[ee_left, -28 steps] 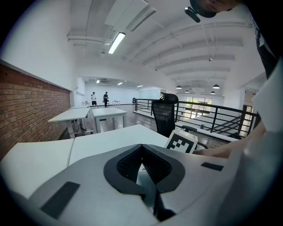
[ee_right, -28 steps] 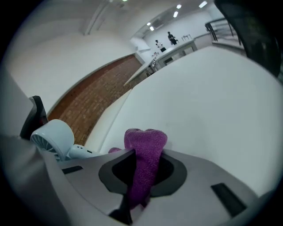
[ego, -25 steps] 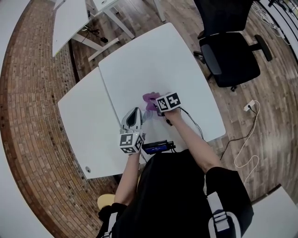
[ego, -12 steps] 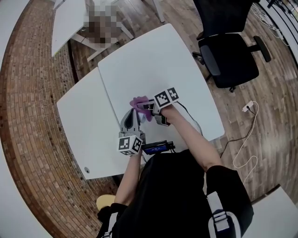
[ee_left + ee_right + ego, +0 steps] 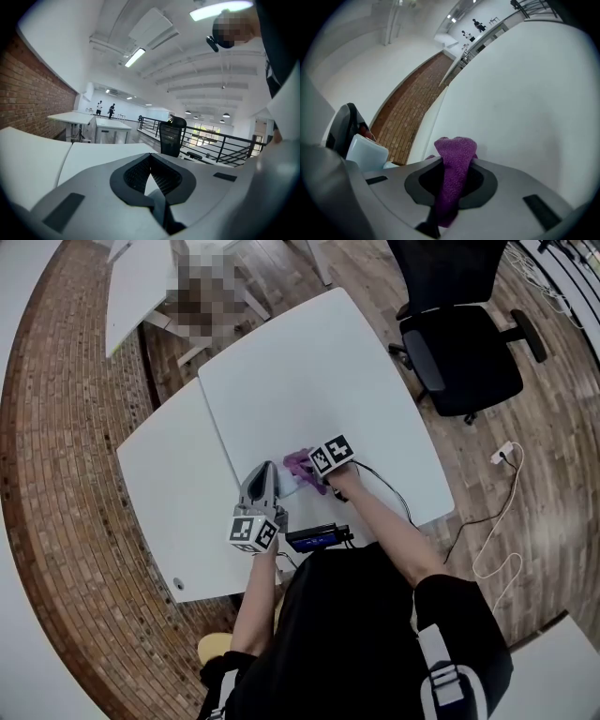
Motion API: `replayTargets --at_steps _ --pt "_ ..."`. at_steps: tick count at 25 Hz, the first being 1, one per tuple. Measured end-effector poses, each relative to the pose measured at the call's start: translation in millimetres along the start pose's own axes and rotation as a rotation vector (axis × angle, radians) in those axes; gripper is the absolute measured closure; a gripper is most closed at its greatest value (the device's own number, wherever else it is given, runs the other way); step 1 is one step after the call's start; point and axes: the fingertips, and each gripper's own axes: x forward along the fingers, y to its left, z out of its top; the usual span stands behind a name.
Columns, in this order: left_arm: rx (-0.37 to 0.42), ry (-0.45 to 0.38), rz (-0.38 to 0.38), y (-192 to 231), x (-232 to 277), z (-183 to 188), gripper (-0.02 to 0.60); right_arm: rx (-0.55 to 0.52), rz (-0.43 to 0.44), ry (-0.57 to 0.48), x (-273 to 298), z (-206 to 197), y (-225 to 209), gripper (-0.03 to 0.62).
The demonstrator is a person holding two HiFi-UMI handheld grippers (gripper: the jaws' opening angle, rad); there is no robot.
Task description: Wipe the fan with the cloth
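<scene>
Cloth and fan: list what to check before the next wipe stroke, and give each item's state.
1. Cloth pinched in right gripper: ok, its jaws are closed on it.
2. Cloth sticking out past those jaws to wipe with: ok, a fold pokes out in front.
3. Left gripper shut: ok, and nothing shows between its jaws.
4. Fan held steady: cannot tell. It sits beside the left gripper, but no grip on it shows.
5. Cloth on the fan: not ok. In the right gripper view they are apart, with the cloth over the table.
</scene>
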Motion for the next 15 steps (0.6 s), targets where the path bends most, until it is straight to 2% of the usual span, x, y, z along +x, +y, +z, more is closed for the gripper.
replayTargets --at_steps 2,3,4,5,7,8,9,11,15 --pt "-0.049 0.016 0.000 4.0 -5.4 -4.2 0.581 -0.056 -0.073 -0.037 -12.9 5.5 -4.7 0.553" --pt "-0.077 0.018 0.008 4.9 -9.8 -5.0 0.581 -0.059 -0.083 -0.070 -21.8 10.4 -3.6 0.553" --pt "-0.105 0.009 0.015 4.4 -15.2 -3.6 0.581 -0.028 -0.051 -0.110 -31.5 15.4 2.4 0.554" --pt "-0.128 -0.004 0.018 2.1 -20.7 -0.2 0.581 0.035 0.028 -0.151 -41.9 19.6 14.3 0.554" --pt "-0.142 -0.025 0.001 -8.5 -28.7 6.1 0.581 0.185 0.251 -0.204 -62.7 22.2 48.8 0.554" --pt "-0.138 -0.025 -0.020 -15.5 -30.2 6.6 0.581 0.228 0.334 -0.210 -70.2 19.9 64.4 0.554" --pt "-0.130 -0.017 -0.044 -21.9 -30.2 5.2 0.581 0.239 0.373 -0.207 -73.1 15.6 74.7 0.554" --pt "-0.104 0.013 -0.083 -29.0 -27.7 -2.1 0.581 0.216 0.346 -0.188 -63.3 3.6 76.5 0.554" --pt "-0.075 0.036 -0.087 -28.5 -25.0 -8.5 0.581 0.207 0.172 -0.117 -25.6 -27.1 30.6 0.553"
